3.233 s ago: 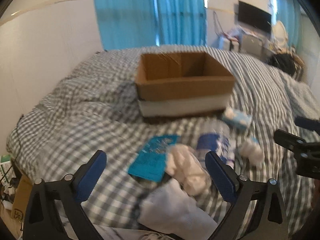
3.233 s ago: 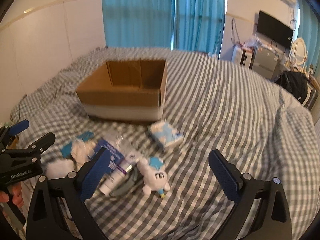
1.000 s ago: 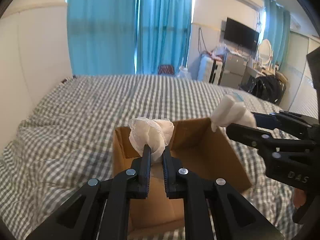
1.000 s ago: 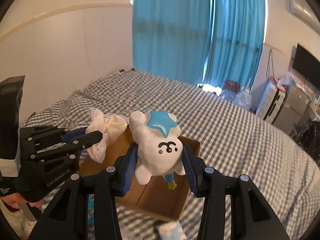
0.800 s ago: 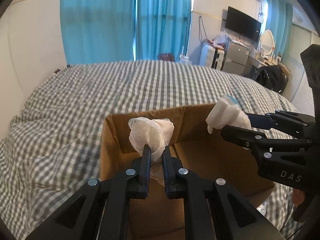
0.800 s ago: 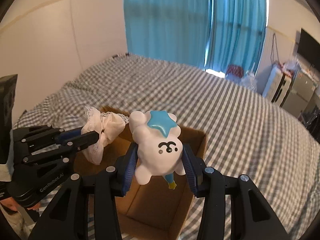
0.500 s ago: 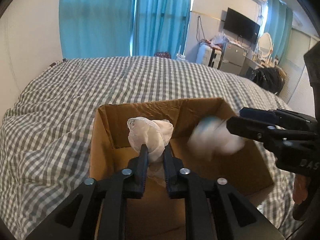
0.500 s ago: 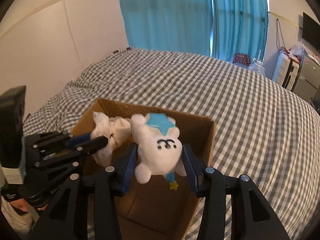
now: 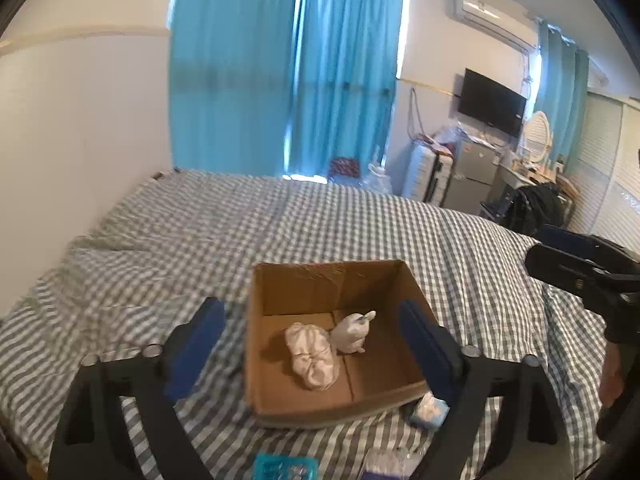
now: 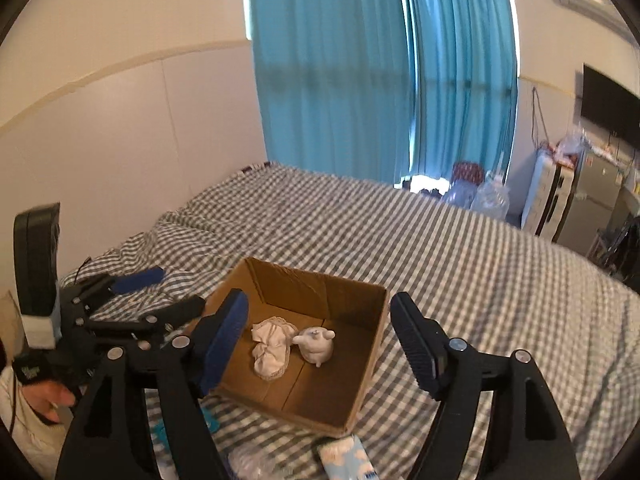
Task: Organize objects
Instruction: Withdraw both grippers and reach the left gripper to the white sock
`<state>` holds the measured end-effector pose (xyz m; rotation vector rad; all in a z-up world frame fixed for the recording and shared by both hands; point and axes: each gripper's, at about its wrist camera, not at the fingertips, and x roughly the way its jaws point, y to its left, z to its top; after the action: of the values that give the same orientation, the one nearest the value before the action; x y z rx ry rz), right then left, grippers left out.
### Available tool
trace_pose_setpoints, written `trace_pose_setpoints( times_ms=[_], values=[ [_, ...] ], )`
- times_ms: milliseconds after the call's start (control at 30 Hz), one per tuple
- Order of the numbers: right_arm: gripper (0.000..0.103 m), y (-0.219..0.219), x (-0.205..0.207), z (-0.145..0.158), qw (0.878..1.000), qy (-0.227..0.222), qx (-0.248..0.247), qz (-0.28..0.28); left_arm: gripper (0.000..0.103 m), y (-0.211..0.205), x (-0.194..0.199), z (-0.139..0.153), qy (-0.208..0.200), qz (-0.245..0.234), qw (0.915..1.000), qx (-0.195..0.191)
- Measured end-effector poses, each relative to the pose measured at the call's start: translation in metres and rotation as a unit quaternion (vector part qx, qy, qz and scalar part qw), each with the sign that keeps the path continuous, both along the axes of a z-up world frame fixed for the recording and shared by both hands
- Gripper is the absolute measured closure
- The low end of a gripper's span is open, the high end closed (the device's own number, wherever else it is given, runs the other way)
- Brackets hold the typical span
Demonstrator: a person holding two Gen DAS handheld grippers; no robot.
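An open cardboard box (image 9: 256,344) (image 10: 372,352) stands on the checked bed. Inside it lie a crumpled white cloth (image 9: 312,354) (image 10: 270,348) and a white plush toy (image 9: 352,332) (image 10: 316,344) side by side. My left gripper (image 9: 312,354) is open and empty, raised above and in front of the box; it also shows at the left of the right wrist view (image 10: 160,292). My right gripper (image 10: 320,340) is open and empty above the box; it shows at the right edge of the left wrist view (image 9: 568,256).
A blue-and-white tissue pack (image 9: 430,410) (image 10: 348,460) lies in front of the box. A teal packet (image 9: 286,468) and a clear plastic item (image 10: 256,460) lie nearer me. Blue curtains (image 9: 280,72), a TV (image 9: 490,104) and furniture stand beyond the bed.
Both grippers opened and let go: the white cloth and the plush toy now lie inside the box. Both grippers have drawn up and back from the box.
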<state>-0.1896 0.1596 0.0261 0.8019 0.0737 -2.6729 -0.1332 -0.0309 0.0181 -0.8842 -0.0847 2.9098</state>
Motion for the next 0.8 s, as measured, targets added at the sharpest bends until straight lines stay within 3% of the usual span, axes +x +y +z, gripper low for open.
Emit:
trace_pose_setpoints(
  times_ms=[167,300,600,800],
  values=[
    [0.014,0.002,0.045,0.018,0.999,0.016,0.019,0.020,0.007,-0.006,0.044,0.005,-0.006,0.042,0.9990,-0.011],
    [0.012,0.002,0.082,0.011,0.999,0.018,0.041,0.027,0.007,-0.009,0.077,-0.012,-0.024,0.061,0.9976,-0.023],
    [0.010,0.007,0.135,-0.047,0.998,-0.045,0.041,0.021,0.007,-0.012,0.124,-0.097,-0.126,0.088,0.9877,-0.031],
    [0.010,0.008,0.137,-0.093,0.994,-0.092,0.060,-0.009,0.007,0.013,0.149,-0.160,-0.197,0.040,0.9788,-0.036]
  ],
)
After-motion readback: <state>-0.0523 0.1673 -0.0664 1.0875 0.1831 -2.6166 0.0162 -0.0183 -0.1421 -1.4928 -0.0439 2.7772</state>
